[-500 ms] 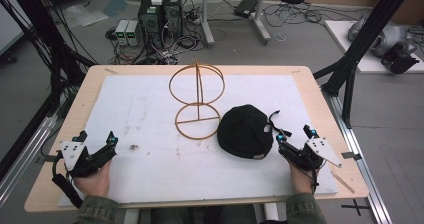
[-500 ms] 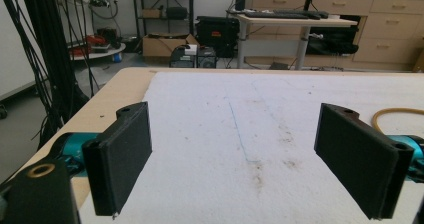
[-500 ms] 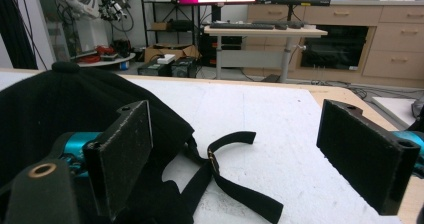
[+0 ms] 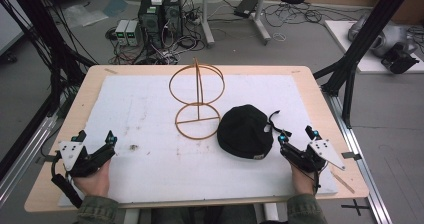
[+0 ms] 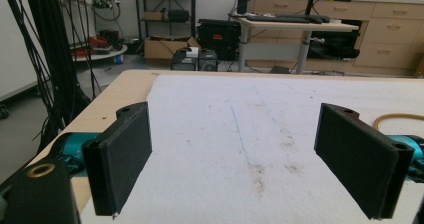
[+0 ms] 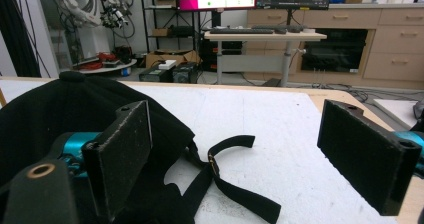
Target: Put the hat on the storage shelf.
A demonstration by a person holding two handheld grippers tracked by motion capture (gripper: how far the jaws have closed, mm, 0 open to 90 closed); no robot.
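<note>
A white mat [image 4: 150, 114] covers most of the wooden tabletop [image 4: 90, 84], smudged with brownish stains near its left half. Toward the far middle of the mat stands a wire stand [image 4: 197, 99] of tan rings: one ring lies flat on the mat, a thin post rises from it, and an upper ring sits on top. On the floor beyond the tabletop are computer towers [image 4: 160, 11] amid tangled cables [image 4: 165, 46], and black frame posts [image 4: 357, 39] flank the sides.
</note>
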